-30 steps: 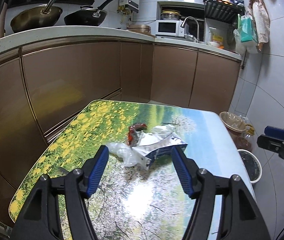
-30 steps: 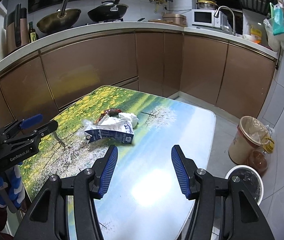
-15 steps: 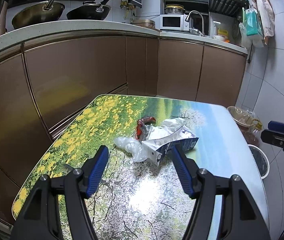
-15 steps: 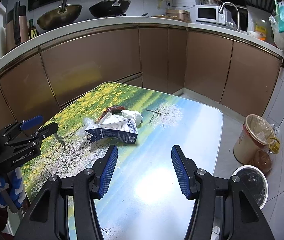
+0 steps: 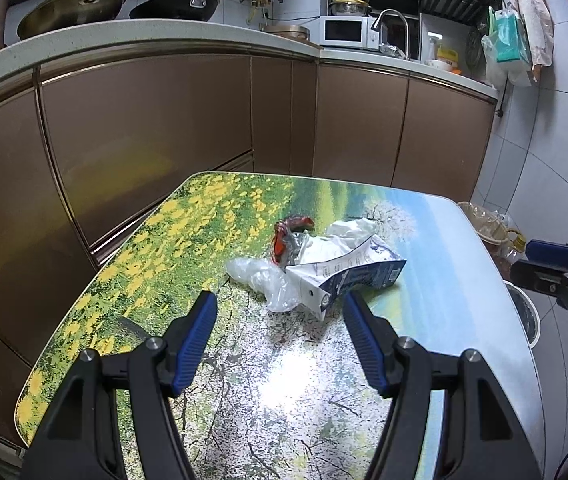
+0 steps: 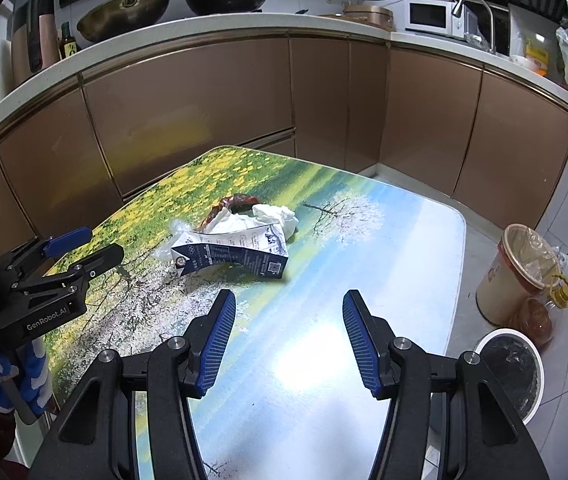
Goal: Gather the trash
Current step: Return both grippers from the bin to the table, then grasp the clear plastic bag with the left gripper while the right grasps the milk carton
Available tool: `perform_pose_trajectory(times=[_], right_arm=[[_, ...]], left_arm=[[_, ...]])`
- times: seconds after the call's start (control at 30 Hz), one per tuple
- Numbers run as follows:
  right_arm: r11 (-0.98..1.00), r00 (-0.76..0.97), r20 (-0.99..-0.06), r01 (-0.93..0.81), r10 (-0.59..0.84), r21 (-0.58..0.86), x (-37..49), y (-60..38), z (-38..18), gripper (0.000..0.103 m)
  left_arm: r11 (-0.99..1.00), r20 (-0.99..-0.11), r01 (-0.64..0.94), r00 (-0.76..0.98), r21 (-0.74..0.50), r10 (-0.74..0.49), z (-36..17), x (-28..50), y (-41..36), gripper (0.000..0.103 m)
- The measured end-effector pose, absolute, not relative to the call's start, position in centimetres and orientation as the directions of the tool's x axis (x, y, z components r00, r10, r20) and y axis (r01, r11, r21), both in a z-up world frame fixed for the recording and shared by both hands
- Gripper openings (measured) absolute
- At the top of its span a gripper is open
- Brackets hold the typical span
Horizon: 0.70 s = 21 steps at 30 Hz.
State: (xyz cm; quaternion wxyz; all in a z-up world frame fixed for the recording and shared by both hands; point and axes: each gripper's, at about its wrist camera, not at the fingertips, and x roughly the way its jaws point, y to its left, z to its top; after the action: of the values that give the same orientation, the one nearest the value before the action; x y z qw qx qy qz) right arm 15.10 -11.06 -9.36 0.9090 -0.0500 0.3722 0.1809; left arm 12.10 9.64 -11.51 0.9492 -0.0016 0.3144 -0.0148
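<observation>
A small pile of trash lies mid-table: a flattened blue and white milk carton [image 5: 348, 276] [image 6: 232, 254], clear crumpled plastic [image 5: 262, 278], a red wrapper [image 5: 290, 232] [image 6: 234, 204] and white crumpled paper [image 5: 350, 230] [image 6: 276, 216]. My left gripper [image 5: 280, 320] is open and empty, held just short of the pile. My right gripper [image 6: 289, 320] is open and empty, over the table right of the carton. Each gripper shows in the other's view, the left [image 6: 76, 246] and the right [image 5: 544, 258].
The table [image 6: 384, 280] has a landscape print top. On the floor to its right stand a lined beige bin [image 6: 518, 272], a white bucket [image 6: 512, 372] and an oil bottle [image 6: 540, 312]. Brown cabinets [image 5: 164, 128] and a counter with pans run behind.
Both grippers have pulled back and risen a little, so the pile sits slightly farther off in both views. Both stayed open. The trash has not moved.
</observation>
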Motion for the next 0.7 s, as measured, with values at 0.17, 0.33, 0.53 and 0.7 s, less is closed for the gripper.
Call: perform_pose_trajectory(times=[0.17,0.33,0.53,0.7], right_arm=[[0.919,0.635,-0.711,-0.391,0.303,0.042,16.1,-10.1,-10.1,0.056],[0.904,0.61,-0.727,-0.427,0.316,0.034,17.2,-9.0,-10.8,0.056],[0.863,0.569,-0.749,-0.506,0.339,0.007,19.4,-6.9,-12.2,0.056],[0.836,0.54,-0.753,-0.549,0.377,0.024,22.1,-5.8,-13.2,0.057]], left_arm=[[0.999,-0.618,0.031,0.785,-0.029,-0.042,-12.5,13.2,10.0,0.063],[0.997,-0.634,0.037,0.771,-0.061,-0.067,-13.4,14.1,11.0,0.063],[0.978,-0.642,0.116,0.74,-0.173,-0.201,-14.1,15.8,13.9,0.063],[0.956,-0.644,0.175,0.708,-0.236,-0.289,-14.0,18.0,14.9,0.063]])
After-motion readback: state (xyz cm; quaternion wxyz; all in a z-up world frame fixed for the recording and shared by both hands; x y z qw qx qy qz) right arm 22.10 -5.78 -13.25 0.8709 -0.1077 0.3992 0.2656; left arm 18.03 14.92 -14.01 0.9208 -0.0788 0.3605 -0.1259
